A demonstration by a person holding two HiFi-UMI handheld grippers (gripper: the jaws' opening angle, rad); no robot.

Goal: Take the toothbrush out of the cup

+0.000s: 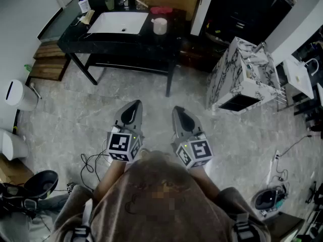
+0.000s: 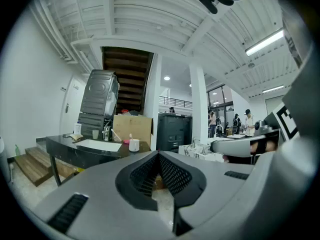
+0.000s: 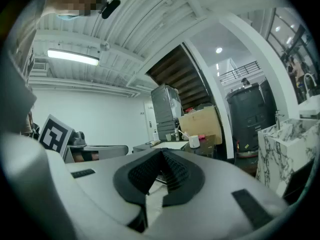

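I am standing well back from the black table [image 1: 166, 39] at the top of the head view, with bare grey floor [image 1: 151, 92] between it and me. The task has not really begun, so I hold both tools low and close to my body.

My left gripper [image 1: 133, 106] sits left of centre, low in that frame, and points up towards the table. Its jaws are pressed together with nothing between them, and in its own view the dark ribbed pads [image 2: 150, 171] meet at the tip. My right gripper [image 1: 178, 110] lies just beside it, parallel. Its jaws are also closed and empty, which keeps them tidy while I walk up.

The white cup [image 1: 159, 25] stands on the table's right part, just to the right of the white sink basin [image 1: 118, 23]. In the left gripper view it shows small at centre left, above my closed tips. A thin pinkish stick rising from the cup looks like the toothbrush [image 2: 131, 136], though it is too small for me to be sure. It stands upright in the cup because the rim props it, so I judge a straight upward pull will free it.

Next I need to step closer, spread one pair of jaws and pinch the handle above the rim. The other gripper may have to steady the cup so it doesn't tip.
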